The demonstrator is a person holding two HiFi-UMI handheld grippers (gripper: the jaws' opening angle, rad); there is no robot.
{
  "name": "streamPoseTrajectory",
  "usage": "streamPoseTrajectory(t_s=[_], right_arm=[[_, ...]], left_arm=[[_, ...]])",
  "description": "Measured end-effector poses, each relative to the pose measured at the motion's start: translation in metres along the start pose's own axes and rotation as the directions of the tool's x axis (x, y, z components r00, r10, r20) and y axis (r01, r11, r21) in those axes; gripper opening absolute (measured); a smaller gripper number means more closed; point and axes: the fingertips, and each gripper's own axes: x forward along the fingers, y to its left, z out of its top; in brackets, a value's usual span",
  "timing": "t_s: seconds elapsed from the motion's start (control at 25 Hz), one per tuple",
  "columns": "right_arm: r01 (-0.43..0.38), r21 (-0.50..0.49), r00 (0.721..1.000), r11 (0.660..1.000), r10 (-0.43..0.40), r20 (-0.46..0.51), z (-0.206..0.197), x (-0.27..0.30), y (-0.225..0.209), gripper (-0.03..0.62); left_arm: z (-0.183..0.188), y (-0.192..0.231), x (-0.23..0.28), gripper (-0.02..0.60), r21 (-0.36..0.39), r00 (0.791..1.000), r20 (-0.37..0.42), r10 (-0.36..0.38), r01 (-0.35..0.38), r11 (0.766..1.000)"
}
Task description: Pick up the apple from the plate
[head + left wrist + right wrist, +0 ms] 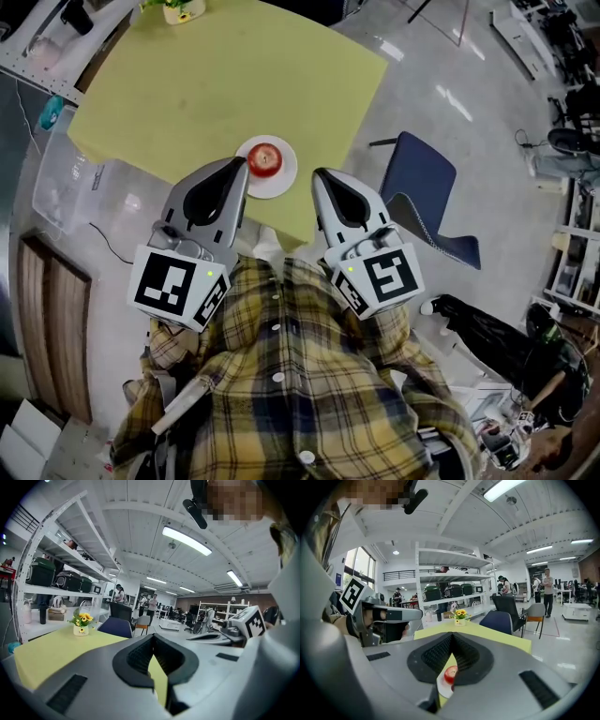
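A red apple [265, 158] sits on a small white plate [278, 184] near the front edge of the yellow-green table [234, 75]. My left gripper [244, 166] is shut and empty, its tip just left of the plate's rim. My right gripper [317, 176] is also shut and empty, its tip a little right of the plate. In the right gripper view the apple [451, 673] and plate [443, 689] show below the closed jaws [451, 637]. The left gripper view shows closed jaws [153, 637] over the table [56, 651]; the apple is hidden there.
A flower pot [178, 9] stands at the table's far edge. A blue chair [427, 192] stands to the right of the table, and a clear plastic box [58, 178] to its left. White shelving [450, 592] and several people are farther off.
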Motion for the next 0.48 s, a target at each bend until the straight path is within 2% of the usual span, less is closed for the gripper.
streamPoseTrajectory(t_s=[0.24,0.48], right_arm=[[0.09,0.037,0.996,0.995,-0.09,-0.005,0.007,0.038,-0.006,-0.003],[0.218,0.084,0.976,0.972,-0.218,-0.01,0.016,0.067,-0.015,-0.003]], left_arm=[[0.008,0.036,0.029,0.008,0.011,0.994,-0.034,-0.108,0.109,0.994],[0.025,0.065,0.057,0.008,0.032,0.969,-0.07,-0.237,0.24,0.97]])
